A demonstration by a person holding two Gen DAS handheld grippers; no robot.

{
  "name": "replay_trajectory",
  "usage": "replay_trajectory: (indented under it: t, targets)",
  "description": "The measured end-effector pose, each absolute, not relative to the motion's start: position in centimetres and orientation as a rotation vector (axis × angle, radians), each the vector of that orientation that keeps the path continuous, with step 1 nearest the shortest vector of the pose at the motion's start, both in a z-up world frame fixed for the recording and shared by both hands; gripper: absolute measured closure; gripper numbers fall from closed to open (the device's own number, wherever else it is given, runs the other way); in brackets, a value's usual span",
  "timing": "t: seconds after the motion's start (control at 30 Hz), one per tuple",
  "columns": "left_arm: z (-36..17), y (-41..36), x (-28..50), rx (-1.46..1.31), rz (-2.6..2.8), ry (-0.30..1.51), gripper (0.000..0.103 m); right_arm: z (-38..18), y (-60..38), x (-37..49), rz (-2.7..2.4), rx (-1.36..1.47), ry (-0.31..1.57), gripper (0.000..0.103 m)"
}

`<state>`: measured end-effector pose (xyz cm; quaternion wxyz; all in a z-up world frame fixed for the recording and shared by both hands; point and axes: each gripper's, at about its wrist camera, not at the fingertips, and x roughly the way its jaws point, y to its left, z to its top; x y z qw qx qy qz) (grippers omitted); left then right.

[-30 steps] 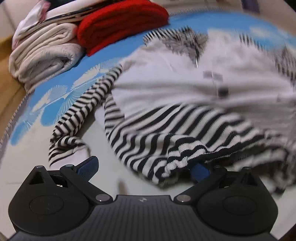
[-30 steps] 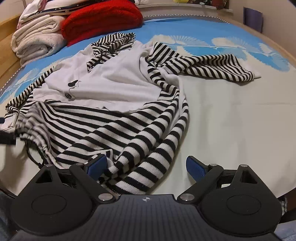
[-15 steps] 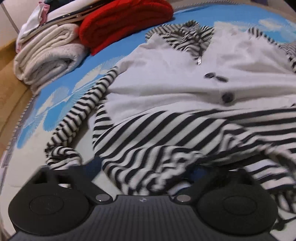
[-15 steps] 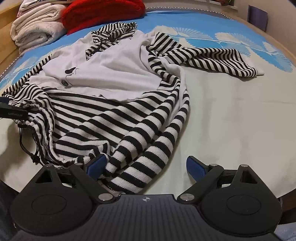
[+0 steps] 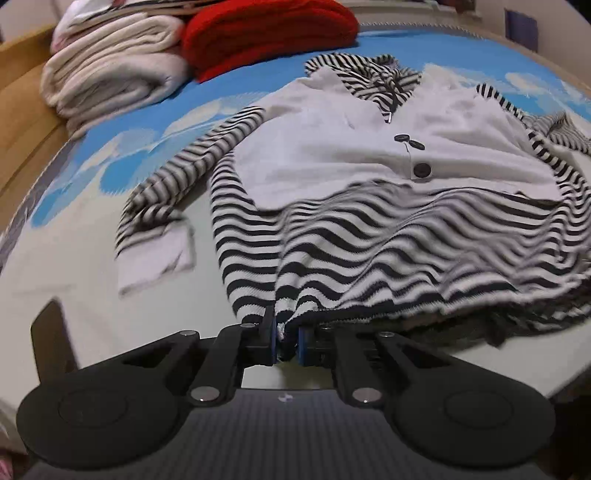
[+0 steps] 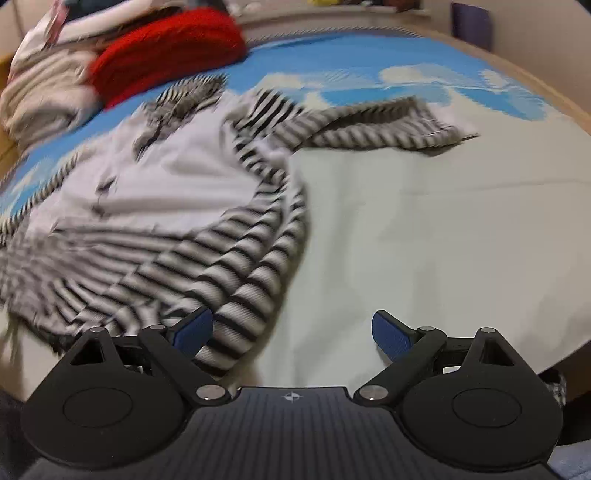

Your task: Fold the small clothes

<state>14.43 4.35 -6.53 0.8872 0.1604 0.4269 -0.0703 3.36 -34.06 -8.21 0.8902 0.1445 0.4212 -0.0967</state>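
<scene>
- Your left gripper (image 5: 286,341) is clenched on the bottom hem of the striped cardigan (image 5: 388,206), with a fold of black-and-white knit bunched between its two blue pads.
- From that pinch the hem rises off the bed (image 5: 92,288) and fans out towards the grey-white chest panel (the knit near the grip is blurred, so finer folds are hard to read).
- Your right gripper (image 6: 291,332) is released, jaws spread wide, with nothing between them.
- Its left blue pad (image 6: 194,330) sits over the edge of the striped hem; whether it touches the knit you cannot tell from this blurred view. Its right blue pad (image 6: 391,334) hangs over bare pale sheet.
- The cardigan lies front up on the bed, collar towards the far end, dark buttons (image 5: 422,170) showing on the chest panel.
- One striped sleeve (image 5: 177,184) trails out to the left of the garment in the left wrist view, ending in a pale cuff on the sheet.
- The other sleeve (image 6: 373,122) stretches out to the right in the right wrist view.
- Beyond the collar, a red knit bundle (image 5: 266,33) sits just beside a stack of cream folded blankets (image 5: 110,81), both apart from the cardigan.
</scene>
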Motion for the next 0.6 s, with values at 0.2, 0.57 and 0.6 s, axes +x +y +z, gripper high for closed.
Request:
replay_trajectory:
  t: [0.2, 0.57, 0.6]
  targets:
    - [-6.1, 6.2, 12.1, 0.343, -0.122, 0.887, 0.093, -7.6, -37.3, 2.8, -0.245, 0.472, 0.845, 0.010]
    - [-7.4, 6.2, 14.0, 0.280, -0.117, 0.928, 0.093, -8.9, -32.4, 3.2, 0.126, 0.422, 1.010, 0.012]
    - [-7.5, 6.1, 14.0, 0.286, -0.120, 0.929, 0.092, -9.3, -31.7, 3.5, 0.153, 0.442, 1.028, 0.012]
